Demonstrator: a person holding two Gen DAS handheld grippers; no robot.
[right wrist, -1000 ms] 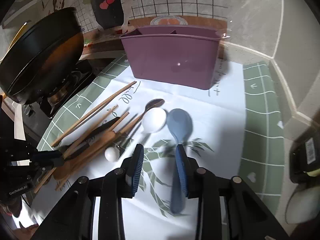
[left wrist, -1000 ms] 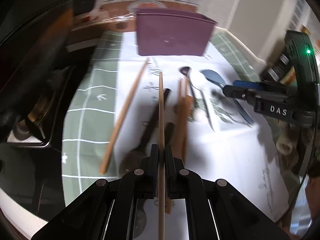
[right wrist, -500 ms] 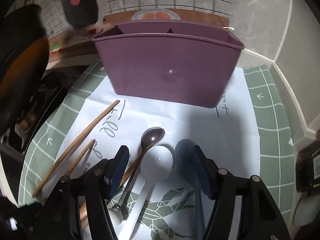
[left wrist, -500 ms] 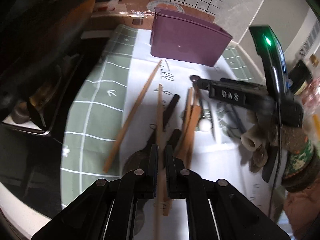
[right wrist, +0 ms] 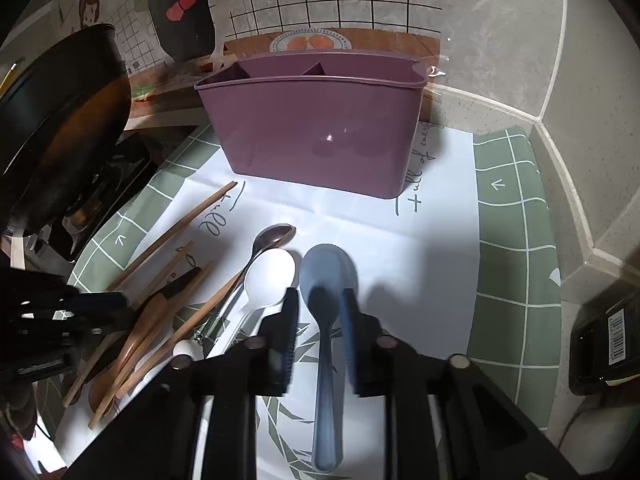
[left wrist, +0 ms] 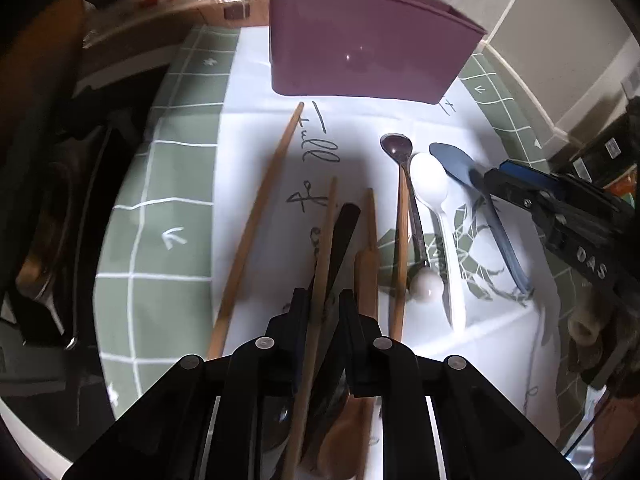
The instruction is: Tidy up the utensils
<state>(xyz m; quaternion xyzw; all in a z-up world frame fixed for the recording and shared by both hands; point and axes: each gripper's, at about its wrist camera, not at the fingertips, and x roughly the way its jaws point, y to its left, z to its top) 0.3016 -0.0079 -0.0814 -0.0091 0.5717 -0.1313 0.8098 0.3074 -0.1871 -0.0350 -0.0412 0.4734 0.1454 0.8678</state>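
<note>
A purple utensil holder [left wrist: 368, 44] [right wrist: 316, 128] stands at the back of a white paper sheet. Wooden chopsticks, a dark spoon, a metal spoon [left wrist: 396, 148], a white spoon [left wrist: 430, 184] [right wrist: 270, 276] and a blue spoon [left wrist: 460, 164] [right wrist: 326, 280] lie on the sheet. My left gripper [left wrist: 323, 298] has its jaws slightly apart around a wooden chopstick [left wrist: 322, 256] that lies between them in the pile. My right gripper [right wrist: 320, 304] is open and straddles the blue spoon's neck without closing on it.
A black pan [right wrist: 60, 120] sits on a stove at the left. A green gridded mat [right wrist: 516, 248] lies under the sheet. A dark device [right wrist: 604, 340] sits at the right edge. A tiled wall rises behind the holder.
My left gripper has lowered and loosened around the chopstick, which now rests in the pile. My right gripper swung toward the holder, then came back down over the blue spoon.
</note>
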